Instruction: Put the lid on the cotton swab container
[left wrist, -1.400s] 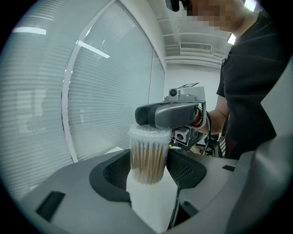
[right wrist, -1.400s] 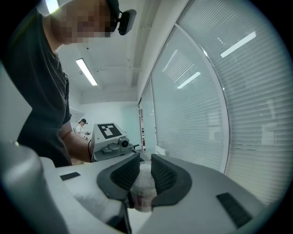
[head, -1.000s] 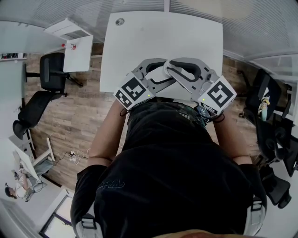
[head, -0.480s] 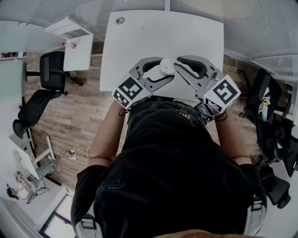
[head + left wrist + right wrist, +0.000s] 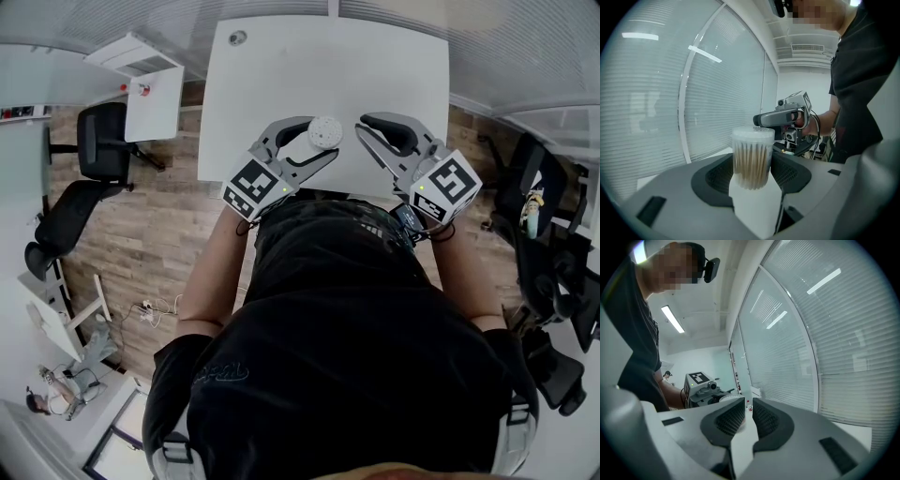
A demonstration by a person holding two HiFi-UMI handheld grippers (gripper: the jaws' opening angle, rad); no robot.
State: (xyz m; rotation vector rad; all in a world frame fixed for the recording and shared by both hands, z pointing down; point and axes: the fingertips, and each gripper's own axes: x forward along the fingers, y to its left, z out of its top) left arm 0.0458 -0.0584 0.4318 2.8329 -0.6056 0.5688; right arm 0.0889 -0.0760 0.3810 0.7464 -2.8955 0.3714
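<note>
Head view: the left claw (image 5: pixel 322 141) is clamped on the container (image 5: pixel 324 131), holding it over the near edge of the white desk (image 5: pixel 281 66). The right claw (image 5: pixel 364 131) hangs just to the right of the container, apart from it. A person's dark shirt fills the frame below the container.

Left gripper view: the container stands upright between the two dark pads, which press on its clear wall on both sides. It is packed with swabs (their pale tips show just under the top), and the lid (image 5: pixel 752 134) sits on it. Beyond the container, the other claw points in from the right, its tip level with the lid; whether it touches I cannot tell.

Right gripper view: the jaws are nearly together with a thin gap left. They have just been closing, and nothing is between them. Past the left jaw, a pale round edge of the container shows, with the marker cube (image 5: pixel 697 378) to its left.
</note>
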